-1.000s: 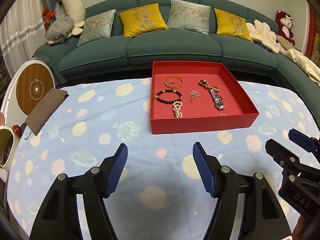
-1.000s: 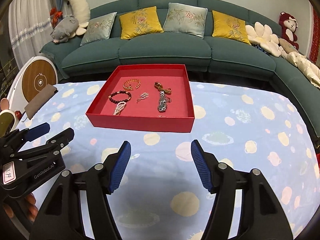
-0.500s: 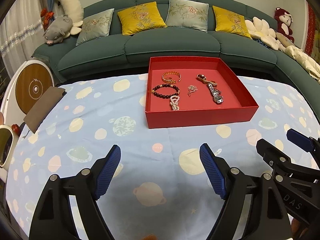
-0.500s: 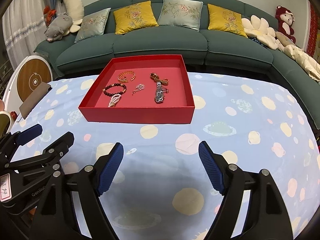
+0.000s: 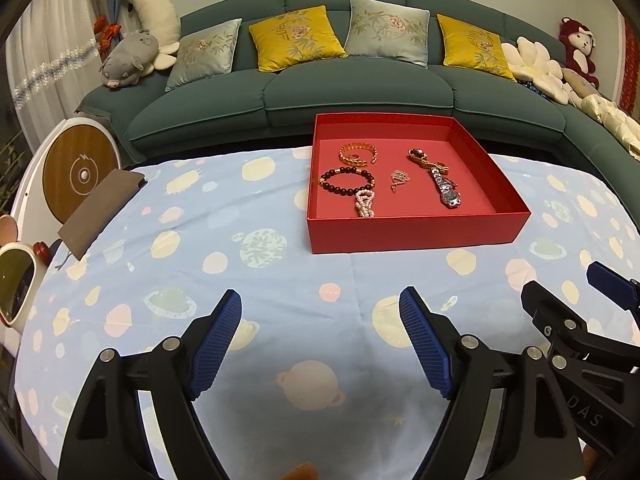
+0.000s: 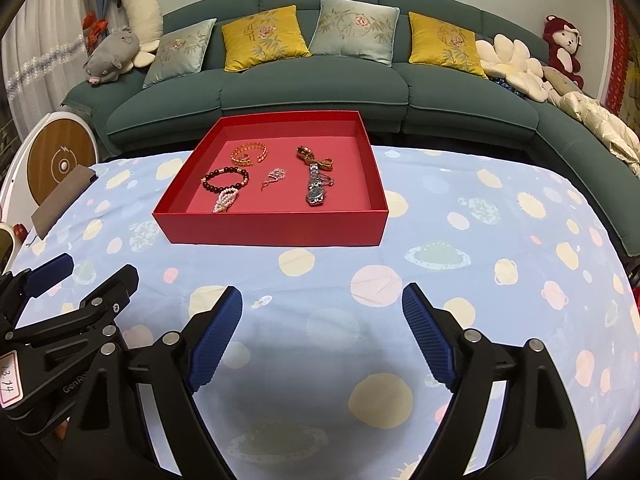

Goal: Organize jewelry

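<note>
Left wrist view: the shallow red cardboard tray (image 5: 416, 234) of jewelry lies ahead-right of the left gripper (image 5: 320, 340), fingers wide, empty. Right gripper (image 6: 322, 338), equally open, empty, sits about as near.

We see the left tool (image 5: 321, 308) and right tool (image 6: 322, 304): black frames, ribbed blue pads (image 6: 216, 336), silver screws; white tag handwritten "13.14" on the left one.
</note>
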`<action>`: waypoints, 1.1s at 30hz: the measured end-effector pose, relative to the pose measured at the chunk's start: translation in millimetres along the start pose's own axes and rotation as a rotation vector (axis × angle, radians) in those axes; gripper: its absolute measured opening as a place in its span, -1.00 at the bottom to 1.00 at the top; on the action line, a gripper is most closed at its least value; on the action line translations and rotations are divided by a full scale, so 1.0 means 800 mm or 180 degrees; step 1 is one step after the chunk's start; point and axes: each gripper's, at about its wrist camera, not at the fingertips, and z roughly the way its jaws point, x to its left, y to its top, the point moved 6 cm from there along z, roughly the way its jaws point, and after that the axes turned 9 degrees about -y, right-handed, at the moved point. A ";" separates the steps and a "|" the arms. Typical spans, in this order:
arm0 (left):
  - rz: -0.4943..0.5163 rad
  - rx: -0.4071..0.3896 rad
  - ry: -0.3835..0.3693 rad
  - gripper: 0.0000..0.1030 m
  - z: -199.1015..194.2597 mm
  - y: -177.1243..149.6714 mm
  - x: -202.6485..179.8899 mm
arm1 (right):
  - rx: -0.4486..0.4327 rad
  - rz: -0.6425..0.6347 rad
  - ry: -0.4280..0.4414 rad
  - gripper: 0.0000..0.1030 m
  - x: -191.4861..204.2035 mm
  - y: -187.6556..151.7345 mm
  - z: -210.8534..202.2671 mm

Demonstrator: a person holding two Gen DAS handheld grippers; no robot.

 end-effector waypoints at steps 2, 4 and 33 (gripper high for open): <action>0.0008 0.0001 0.0003 0.52 0.000 -0.001 0.000 | -0.0005 -0.0009 -0.0010 0.55 -0.001 -0.001 0.000; 0.0007 0.0000 0.0006 0.52 0.000 -0.001 -0.001 | -0.0009 -0.0017 -0.0018 0.55 -0.001 -0.001 -0.001; -0.0056 -0.0094 0.0072 0.52 -0.009 -0.001 -0.002 | -0.0116 -0.0059 -0.0066 0.57 0.001 -0.004 -0.010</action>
